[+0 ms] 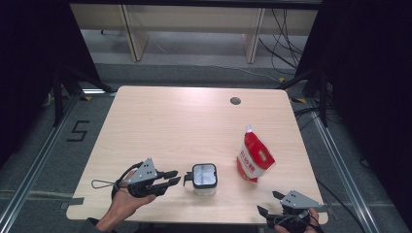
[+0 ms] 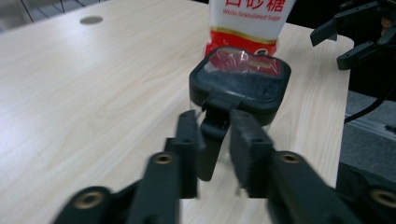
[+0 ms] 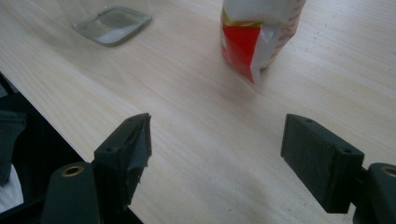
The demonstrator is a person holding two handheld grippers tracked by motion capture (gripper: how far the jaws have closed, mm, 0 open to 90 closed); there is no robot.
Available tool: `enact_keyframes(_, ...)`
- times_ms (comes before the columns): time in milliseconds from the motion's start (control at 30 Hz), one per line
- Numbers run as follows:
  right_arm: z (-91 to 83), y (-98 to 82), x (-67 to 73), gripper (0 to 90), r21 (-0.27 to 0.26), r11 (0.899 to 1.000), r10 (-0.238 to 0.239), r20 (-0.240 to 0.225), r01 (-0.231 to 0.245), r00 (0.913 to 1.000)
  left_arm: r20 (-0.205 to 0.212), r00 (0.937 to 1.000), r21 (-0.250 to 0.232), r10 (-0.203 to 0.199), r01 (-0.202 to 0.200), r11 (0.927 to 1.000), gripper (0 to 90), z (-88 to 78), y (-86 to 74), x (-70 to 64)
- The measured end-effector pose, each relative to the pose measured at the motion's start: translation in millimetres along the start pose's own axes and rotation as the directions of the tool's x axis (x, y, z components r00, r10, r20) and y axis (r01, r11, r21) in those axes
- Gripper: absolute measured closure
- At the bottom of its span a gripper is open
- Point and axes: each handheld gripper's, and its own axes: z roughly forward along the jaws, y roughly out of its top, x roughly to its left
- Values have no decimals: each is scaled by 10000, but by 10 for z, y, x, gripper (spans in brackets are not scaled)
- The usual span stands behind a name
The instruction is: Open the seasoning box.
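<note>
The jar (image 1: 204, 178) stands near the front edge of the worktop (image 1: 170, 121), its lid latch (image 2: 212, 140) sticking out toward the left claw (image 1: 171, 177), which has pinched shut on that tab. The right claw (image 1: 270, 203) hangs open, well apart at the front right corner. Behind the jar, the pouch (image 2: 250, 21) reads "White Granulated Sugar".

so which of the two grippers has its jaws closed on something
The left gripper: its jaws pinch the black latch hanging off the jar lid. The right gripper sits wide open over bare table.
</note>
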Motion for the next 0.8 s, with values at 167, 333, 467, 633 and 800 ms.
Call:
enact_keyframes(167, -2, 6, 15, 256, 100, 9999, 116, -117, -115, 9999, 83, 9998, -49, 205, -205, 9998, 890, 90, 66, -51)
enact_keyframes(333, 4, 5, 16, 256, 30, 9999, 118, -107, -117, 9999, 54, 9993, 22, 379, -379, 9993, 892, 202, 112, -58)
enact_keyframes(467, 5, 9, 16, 256, 9, 10000, 46, -109, -46, 9999, -33, 9997, -43, 246, -246, 9997, 893, 255, 130, -41)
enact_keyframes(633, 1, 14, 23, 257, 4, 10000, -7, -71, 7, 10000, -149, 9995, 56, 273, -272, 9996, 893, 295, 122, -16)
enact_keyframes(800, 1, 17, 25, 261, -19, 10000, -40, -54, 40, 10000, -142, 9996, 48, 247, -246, 9997, 893, 295, 119, -20)
